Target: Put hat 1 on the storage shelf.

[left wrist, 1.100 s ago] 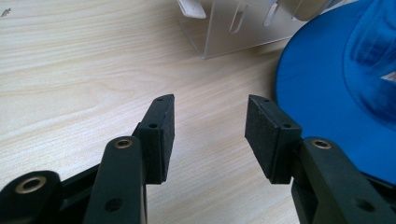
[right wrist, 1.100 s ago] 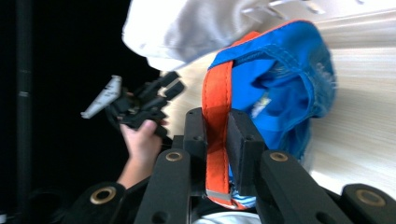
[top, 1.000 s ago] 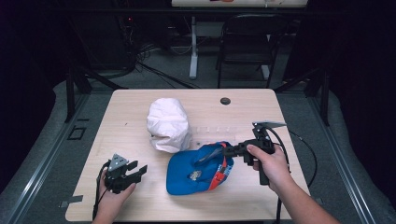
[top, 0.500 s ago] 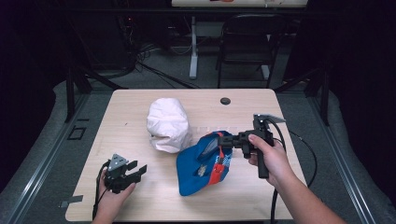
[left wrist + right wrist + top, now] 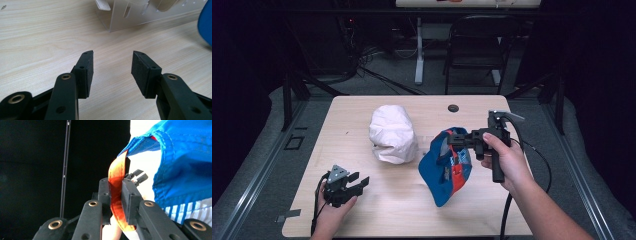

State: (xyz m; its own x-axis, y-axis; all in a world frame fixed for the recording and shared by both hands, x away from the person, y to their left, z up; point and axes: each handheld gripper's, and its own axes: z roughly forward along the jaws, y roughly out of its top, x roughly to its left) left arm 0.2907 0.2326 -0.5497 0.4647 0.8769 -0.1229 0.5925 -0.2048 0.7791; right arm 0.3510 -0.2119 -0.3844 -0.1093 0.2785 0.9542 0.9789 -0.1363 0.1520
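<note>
Wooden table [image 5: 362, 125], dark room. Right gripper [image 5: 457, 140] clamps blue cap [image 5: 447, 172] strap, lifted centre-right; placement pending. Left gripper [image 5: 354, 184] wide, empty

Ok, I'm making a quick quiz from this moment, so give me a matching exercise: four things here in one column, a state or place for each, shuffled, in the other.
Things:
1. blue cap
2. white cap
3. left gripper
4. right gripper

States:
A. jaws open, nothing between them
B. hanging above the table from its orange strap
C. resting on the table, untouched
D. jaws shut on a strap

Pairs: 1-B, 2-C, 3-A, 4-D
</note>
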